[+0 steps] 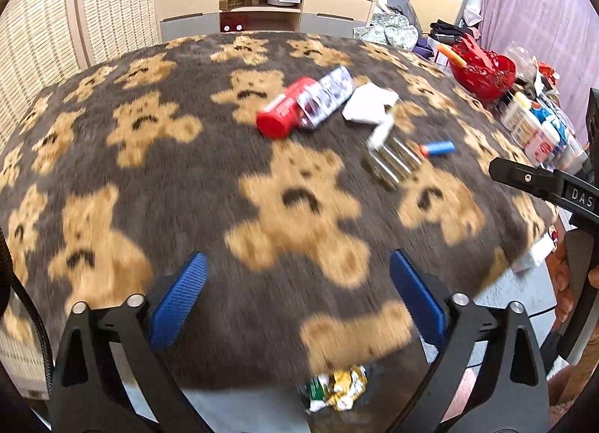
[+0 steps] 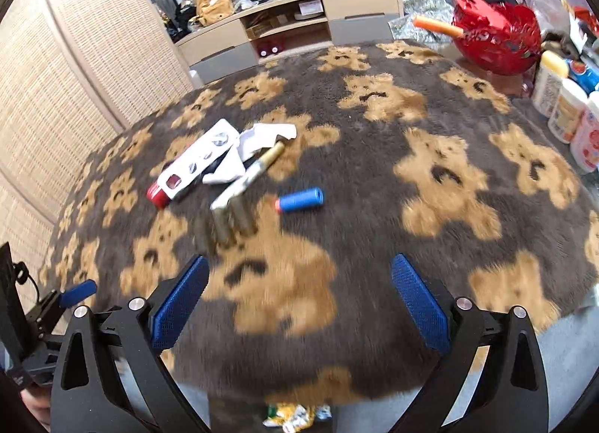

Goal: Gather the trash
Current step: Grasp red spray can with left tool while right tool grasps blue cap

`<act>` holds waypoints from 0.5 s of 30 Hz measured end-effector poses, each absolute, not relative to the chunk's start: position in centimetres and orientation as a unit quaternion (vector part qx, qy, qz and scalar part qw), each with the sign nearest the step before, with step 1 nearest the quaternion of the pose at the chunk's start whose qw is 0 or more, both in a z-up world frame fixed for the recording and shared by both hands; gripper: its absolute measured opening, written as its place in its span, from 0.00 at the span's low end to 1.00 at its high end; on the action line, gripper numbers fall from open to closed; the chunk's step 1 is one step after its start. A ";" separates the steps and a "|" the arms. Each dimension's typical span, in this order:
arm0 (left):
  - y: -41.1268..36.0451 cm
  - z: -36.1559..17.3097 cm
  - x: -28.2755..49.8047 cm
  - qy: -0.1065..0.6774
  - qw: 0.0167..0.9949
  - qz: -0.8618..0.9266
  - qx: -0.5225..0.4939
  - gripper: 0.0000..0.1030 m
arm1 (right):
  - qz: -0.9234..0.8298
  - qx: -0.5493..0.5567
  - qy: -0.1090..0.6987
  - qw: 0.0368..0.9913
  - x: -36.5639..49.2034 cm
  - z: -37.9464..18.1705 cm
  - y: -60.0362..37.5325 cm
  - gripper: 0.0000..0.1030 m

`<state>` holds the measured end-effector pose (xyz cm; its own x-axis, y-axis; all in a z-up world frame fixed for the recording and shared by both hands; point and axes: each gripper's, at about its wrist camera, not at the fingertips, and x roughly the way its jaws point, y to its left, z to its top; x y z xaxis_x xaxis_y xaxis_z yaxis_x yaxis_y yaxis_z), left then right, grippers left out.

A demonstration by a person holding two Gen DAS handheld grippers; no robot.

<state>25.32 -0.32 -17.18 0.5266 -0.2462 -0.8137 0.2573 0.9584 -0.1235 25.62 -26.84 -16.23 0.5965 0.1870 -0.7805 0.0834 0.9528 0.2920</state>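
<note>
While both jaws stand wide and empty, the left gripper (image 1: pixel 295 296) and right gripper (image 2: pixel 299 298) are held above the bear-patterned blanket (image 1: pixel 187 189). A crumpled wrapper (image 1: pixel 335 388) is seen below its edge.

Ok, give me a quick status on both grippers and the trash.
Left gripper open, empty. Right gripper open, empty. Crumpled wrapper below blanket's near edge; red can on blanket. Nothing blocking.
</note>
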 end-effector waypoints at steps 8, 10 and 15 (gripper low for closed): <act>-0.3 -18.1 30.2 0.471 0.870 -0.145 0.005 0.73 | 0.040 0.185 0.486 0.853 30.1 -18.5 -26.6 0.48; -0.4 -18.5 31.0 0.474 0.868 -0.146 0.008 0.73 | 0.040 0.186 0.493 0.849 30.9 -19.0 -26.2 0.48; -1.0 -19.1 33.1 0.476 0.866 -0.154 0.013 0.72 | 0.033 0.198 0.493 0.847 32.8 -19.6 -26.2 0.48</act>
<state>33.08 -1.04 -19.13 0.4997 -0.2547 -0.8279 0.2801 0.9519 -0.1238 32.77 -26.23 -19.61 0.5126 0.2520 -0.8208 0.1389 0.9190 0.3689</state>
